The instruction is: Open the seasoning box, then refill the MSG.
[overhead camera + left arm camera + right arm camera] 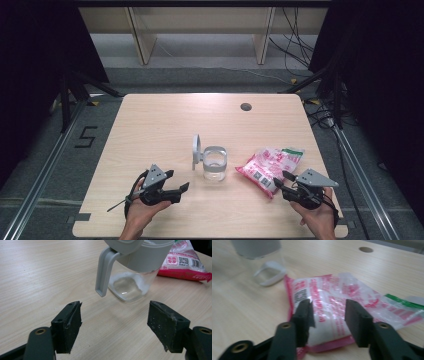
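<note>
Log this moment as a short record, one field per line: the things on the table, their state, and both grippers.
surface: light wooden table
container: clear glass jar with a grey collar, upright near the table's middle
lid: grey flip lid, swung open and standing up at the jar's left
contents: thin white residue on the jar's bottom
bag: pink and white plastic bag of white grains, lying flat right of the jar
left gripper: open, nothing between the jaws, aimed at the jar
right gripper: open over the bag's near end
</note>
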The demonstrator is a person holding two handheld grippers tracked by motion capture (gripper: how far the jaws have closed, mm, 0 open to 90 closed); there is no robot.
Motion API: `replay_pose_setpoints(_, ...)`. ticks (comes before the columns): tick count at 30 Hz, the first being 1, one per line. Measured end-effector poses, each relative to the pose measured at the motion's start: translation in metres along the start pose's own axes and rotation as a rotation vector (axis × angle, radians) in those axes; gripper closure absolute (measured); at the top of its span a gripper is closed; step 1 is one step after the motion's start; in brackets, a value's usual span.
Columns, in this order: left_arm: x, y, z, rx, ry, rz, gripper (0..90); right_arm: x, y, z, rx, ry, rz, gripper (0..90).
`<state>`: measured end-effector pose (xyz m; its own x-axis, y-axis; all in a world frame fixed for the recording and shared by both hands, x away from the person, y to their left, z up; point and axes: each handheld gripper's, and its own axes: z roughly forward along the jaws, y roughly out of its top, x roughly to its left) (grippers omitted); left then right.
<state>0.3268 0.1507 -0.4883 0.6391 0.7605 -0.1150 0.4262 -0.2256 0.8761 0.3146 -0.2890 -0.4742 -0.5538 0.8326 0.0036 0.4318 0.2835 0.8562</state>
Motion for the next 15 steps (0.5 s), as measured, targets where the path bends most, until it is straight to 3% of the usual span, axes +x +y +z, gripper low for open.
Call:
replay_pose_setpoints(1,-0.001,0.000,0.000,0.012,0.005,0.001,26.6,0.000,-0.001,0.000,-0.007,-0.009,0.049,49.3)
replay_pose_setpoints(3,-0.003,-0.001,0.002,0.015,0.002,0.001,26.5,-0.005,-0.003,-0.001,0.005,-0.031,0.085,47.0)
replay_pose_setpoints(5,-0.008,-0.002,0.005,0.020,-0.012,0.005,26.5,-0.014,-0.005,0.000,-0.020,-0.051,0.071,44.2)
replay_pose_setpoints(6,-0.010,-0.002,0.006,0.024,-0.014,0.005,26.5,-0.021,-0.007,0.000,-0.016,-0.085,0.074,42.4)
replay_pose_setpoints(8,-0.016,-0.003,0.010,0.019,-0.029,0.008,26.5,-0.025,-0.009,-0.001,0.002,-0.110,0.128,40.8)
replay_pose_setpoints(9,-0.018,-0.003,0.010,0.031,-0.028,0.021,26.5,-0.031,-0.010,-0.001,-0.012,-0.109,0.118,40.5)
replay_pose_setpoints(10,-0.020,-0.003,0.011,0.029,-0.040,0.023,26.5,-0.031,-0.010,-0.003,-0.009,-0.121,0.159,39.5)
replay_pose_setpoints(13,-0.025,-0.003,0.013,0.032,-0.043,0.034,26.5,-0.038,-0.010,-0.004,-0.018,-0.140,0.191,38.1)
replay_pose_setpoints(14,-0.026,-0.003,0.014,0.026,-0.056,0.054,26.5,-0.042,-0.011,-0.002,-0.036,-0.141,0.170,37.6)
replay_pose_setpoints(15,-0.029,-0.003,0.015,0.027,-0.055,0.031,26.5,-0.042,-0.011,-0.002,-0.028,-0.147,0.208,36.8)
